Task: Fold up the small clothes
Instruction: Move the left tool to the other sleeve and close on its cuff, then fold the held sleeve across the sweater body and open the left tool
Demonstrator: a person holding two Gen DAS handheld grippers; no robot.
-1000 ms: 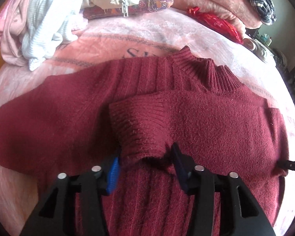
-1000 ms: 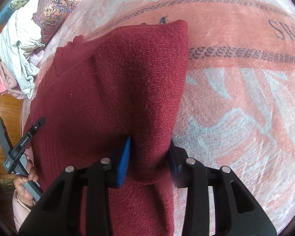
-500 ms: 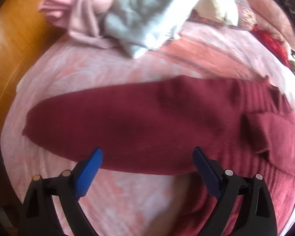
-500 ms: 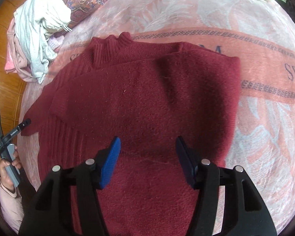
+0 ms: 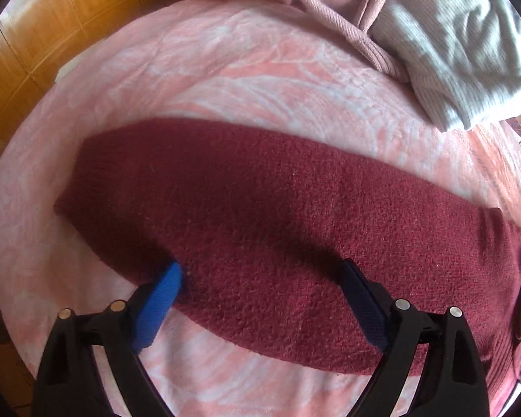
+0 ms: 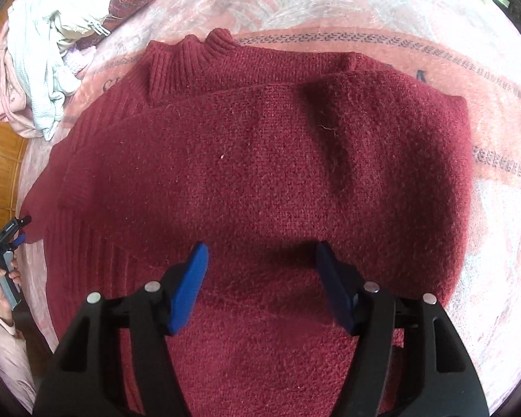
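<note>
Sleeve [image 5: 260, 215] edge meets our wide left gripper [image 5: 260, 278]; pink blanket [image 5: 225, 80] open toward twelve o'clock; right gripper [image 6: 260, 260] wide over sweater [image 6: 260, 160].

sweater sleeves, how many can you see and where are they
2. One sleeve lies stretched out flat on the pink blanket, between the open left gripper's fingers. The other sleeve is folded across the sweater's chest, ahead of the open right gripper.

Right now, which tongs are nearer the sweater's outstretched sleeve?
Left. The left tongs straddle the outstretched sleeve; the right tongs hover over the sweater's body, away from it.
</note>
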